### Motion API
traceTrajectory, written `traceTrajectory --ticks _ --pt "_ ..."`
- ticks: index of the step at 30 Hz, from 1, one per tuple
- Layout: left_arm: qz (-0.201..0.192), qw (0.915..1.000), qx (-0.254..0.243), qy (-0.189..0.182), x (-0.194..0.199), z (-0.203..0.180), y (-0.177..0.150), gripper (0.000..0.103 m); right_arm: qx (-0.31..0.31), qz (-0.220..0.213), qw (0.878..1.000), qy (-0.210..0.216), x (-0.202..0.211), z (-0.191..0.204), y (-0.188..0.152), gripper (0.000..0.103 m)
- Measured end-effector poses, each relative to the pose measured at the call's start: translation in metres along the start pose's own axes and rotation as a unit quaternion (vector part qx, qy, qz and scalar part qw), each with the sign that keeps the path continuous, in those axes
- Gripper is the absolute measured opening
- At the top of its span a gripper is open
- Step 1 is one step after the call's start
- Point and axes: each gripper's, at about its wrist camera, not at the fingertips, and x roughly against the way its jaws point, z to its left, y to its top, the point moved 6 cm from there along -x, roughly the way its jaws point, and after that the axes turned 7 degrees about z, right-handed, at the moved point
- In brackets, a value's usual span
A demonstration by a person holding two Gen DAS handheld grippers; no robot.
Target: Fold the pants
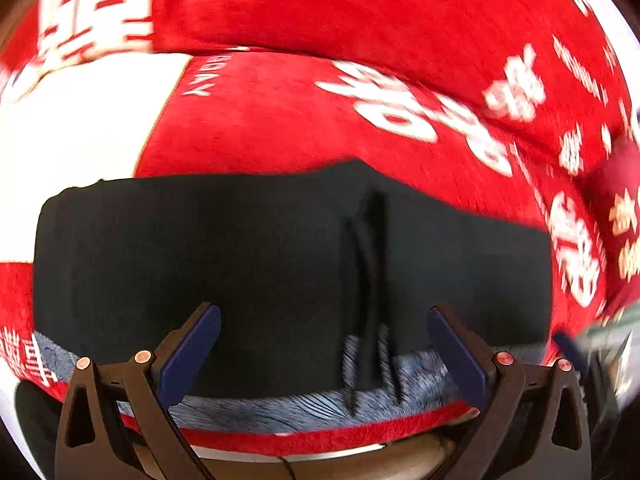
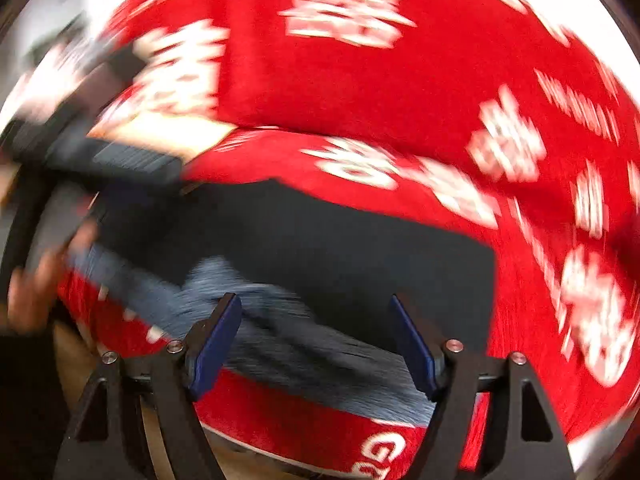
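Observation:
The black pants (image 1: 256, 248) lie folded in a flat rectangle on a red blanket with white lettering (image 1: 280, 120). A grey fleecy lining (image 1: 280, 412) shows along their near edge. My left gripper (image 1: 324, 340) is open and empty, just above the pants' near edge. In the right wrist view the pants (image 2: 340, 248) lie the same way, with the grey lining (image 2: 304, 352) bunched at the near edge. My right gripper (image 2: 316, 328) is open and empty over that lining. The right wrist view is motion-blurred.
The left gripper and the hand holding it (image 2: 80, 168) show blurred at the left of the right wrist view. The right gripper (image 1: 600, 344) shows at the right edge of the left wrist view. The blanket's near edge (image 1: 320, 444) drops off just below the pants.

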Motion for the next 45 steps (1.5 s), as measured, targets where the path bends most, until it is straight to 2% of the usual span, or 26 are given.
traceTrajectory --ticks 1,3,5,8,9,11,14,18,21,23,25,27,31,33,36,37,40,42,44,45 --pt "0.005 0.9998 -0.016 0.015 -0.005 -0.007 -0.005 0.103 -0.039 0.023 0.999 0.018 -0.008 -0.018 -0.005 0.079" --pt "0.016 0.9972 -0.049 0.054 -0.018 -0.019 -0.018 0.103 -0.109 0.075 0.988 0.081 -0.03 -0.042 -0.024 0.079" --pt "0.044 0.9929 -0.064 0.09 -0.038 -0.02 -0.029 0.103 -0.126 0.093 0.982 0.106 -0.04 -0.05 -0.031 0.078" --pt "0.043 0.9954 -0.046 0.072 -0.044 -0.014 -0.032 0.103 -0.108 0.087 0.985 0.107 -0.029 -0.045 -0.03 0.079" --pt "0.044 0.9953 -0.047 0.072 -0.044 -0.014 -0.032 0.103 -0.112 0.07 0.985 0.109 -0.022 -0.048 -0.022 0.079" --pt "0.043 0.9954 -0.046 0.073 -0.044 -0.013 -0.032 0.103 -0.112 0.047 0.988 0.096 -0.016 -0.058 -0.01 0.079" --pt "0.035 0.995 -0.047 0.081 -0.044 -0.014 -0.032 0.103 -0.104 0.035 0.992 0.06 -0.024 -0.07 0.019 0.079" --pt "0.031 0.9957 -0.043 0.076 -0.043 -0.012 -0.034 0.103 -0.09 0.065 0.993 0.038 -0.066 -0.078 0.053 0.079" --pt "0.029 0.9959 -0.042 0.075 -0.044 -0.013 -0.037 0.103 -0.071 0.08 0.994 0.034 -0.088 -0.078 0.067 0.089" --pt "0.028 0.9959 -0.041 0.076 -0.044 -0.012 -0.037 0.103 -0.054 0.098 0.993 0.033 -0.099 -0.072 0.071 0.099" --pt "0.027 0.9959 -0.042 0.076 -0.044 -0.012 -0.038 0.103 -0.031 0.108 0.994 0.011 -0.098 -0.068 0.068 0.1" --pt "0.028 0.996 -0.044 0.073 -0.045 -0.011 -0.037 0.103 -0.022 0.098 0.995 0.003 -0.083 -0.064 0.062 0.1" --pt "0.026 0.9959 -0.044 0.074 -0.045 -0.01 -0.036 0.103 -0.057 0.077 0.995 0.036 -0.051 -0.062 0.026 0.1" --pt "0.024 0.9958 -0.043 0.077 -0.046 -0.01 -0.036 0.103 -0.055 0.082 0.995 0.016 -0.047 -0.06 0.001 0.099" --pt "0.022 0.9957 -0.044 0.078 -0.046 -0.011 -0.037 0.103 -0.038 0.104 0.993 -0.039 -0.052 -0.058 -0.03 0.099" --pt "0.022 0.9958 -0.045 0.077 -0.046 -0.011 -0.037 0.103 -0.039 0.109 0.992 -0.042 -0.052 -0.058 -0.035 0.099" --pt "0.016 0.9961 -0.045 0.074 -0.043 -0.011 -0.038 0.103 -0.057 0.092 0.993 -0.047 -0.034 -0.058 -0.029 0.095" --pt "0.011 0.9963 -0.047 0.071 -0.042 -0.011 -0.039 0.103 -0.058 0.059 0.996 -0.042 -0.018 -0.053 -0.021 0.095" --pt "0.008 0.9962 -0.048 0.072 -0.041 -0.011 -0.04 0.103 -0.042 0.038 0.997 -0.048 -0.011 -0.043 -0.016 0.095" --pt "0.007 0.9962 -0.047 0.072 -0.041 -0.011 -0.041 0.103 -0.026 0.048 0.997 -0.053 -0.017 -0.037 -0.018 0.095"
